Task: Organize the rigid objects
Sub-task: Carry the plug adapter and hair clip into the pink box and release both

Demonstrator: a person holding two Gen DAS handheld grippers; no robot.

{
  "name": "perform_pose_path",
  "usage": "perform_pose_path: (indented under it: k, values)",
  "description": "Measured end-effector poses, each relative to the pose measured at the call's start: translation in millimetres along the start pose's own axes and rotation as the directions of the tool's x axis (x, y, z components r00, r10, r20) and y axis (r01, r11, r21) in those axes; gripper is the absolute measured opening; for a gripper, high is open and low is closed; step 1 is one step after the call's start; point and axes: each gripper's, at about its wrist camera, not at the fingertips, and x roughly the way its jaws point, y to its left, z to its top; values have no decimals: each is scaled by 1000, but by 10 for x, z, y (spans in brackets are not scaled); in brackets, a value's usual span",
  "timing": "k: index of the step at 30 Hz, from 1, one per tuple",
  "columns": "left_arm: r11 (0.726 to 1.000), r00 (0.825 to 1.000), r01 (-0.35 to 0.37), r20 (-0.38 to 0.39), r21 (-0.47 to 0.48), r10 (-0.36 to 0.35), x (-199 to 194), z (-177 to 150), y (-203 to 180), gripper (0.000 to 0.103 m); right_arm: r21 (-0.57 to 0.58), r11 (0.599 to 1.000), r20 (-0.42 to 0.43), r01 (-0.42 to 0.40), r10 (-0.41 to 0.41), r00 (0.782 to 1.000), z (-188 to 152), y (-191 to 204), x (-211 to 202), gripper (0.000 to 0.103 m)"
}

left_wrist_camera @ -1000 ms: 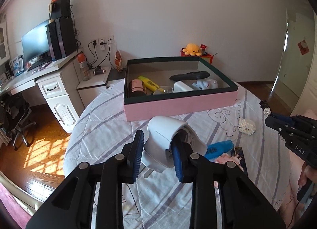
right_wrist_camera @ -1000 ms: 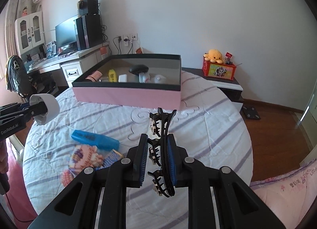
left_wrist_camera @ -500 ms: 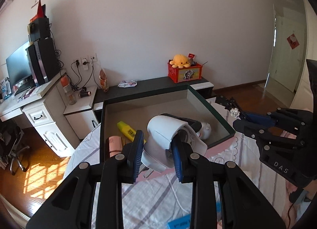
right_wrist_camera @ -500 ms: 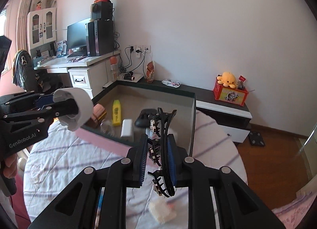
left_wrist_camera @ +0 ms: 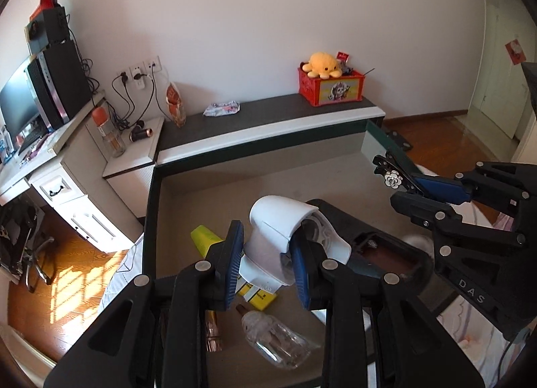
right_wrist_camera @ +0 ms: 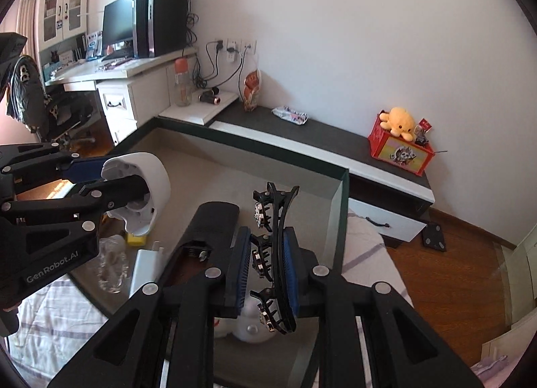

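We hold the white plastic holder (left_wrist_camera: 280, 235) over the open box (left_wrist_camera: 149, 220). Its rounded hood points up and away from us, its open side faces right, and its long axis runs roughly along the fingers of our left gripper (left_wrist_camera: 268, 262). The blue pads are closed on its lower body from both sides, so it hangs clear of the box floor. Below it in the box lie a yellow tube (left_wrist_camera: 208, 240), a clear bottle (left_wrist_camera: 275, 341) and a black remote (left_wrist_camera: 339, 220) with its battery bay open.

Our right gripper (right_wrist_camera: 266, 274) clamps a black hair claw clip (right_wrist_camera: 277, 254) between its pads. The clip stands on edge, its long axis running up and down between the fingers, its teeth turned left. It too hangs over the box, near the right wall, above the remote and a white round object (right_wrist_camera: 250, 327). The two grippers are apart, side by side over the box.
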Motion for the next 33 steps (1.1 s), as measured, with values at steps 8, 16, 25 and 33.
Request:
perform_pose_path:
  k: [8,16,25,33]
  values:
    - [1000,1000,-2,-20,-7,1,145,-62,8,29,-11,1000,-42,-8,8,999,-6,3,284,19]
    - [999,1000,-22,8,-23,22,56,-72,21,37,1,1000,-34,10,-10,999,-2,31,291,20]
    - [998,997,-43,55,-55,46,-268,-153,84,89,2,1000,0,8,-8,1000,-28,94,93,25]
    - [993,987,-82,130,-83,93,-859,-372,99,98,3,999,92,37,-38,995,-94,216,-424,80]
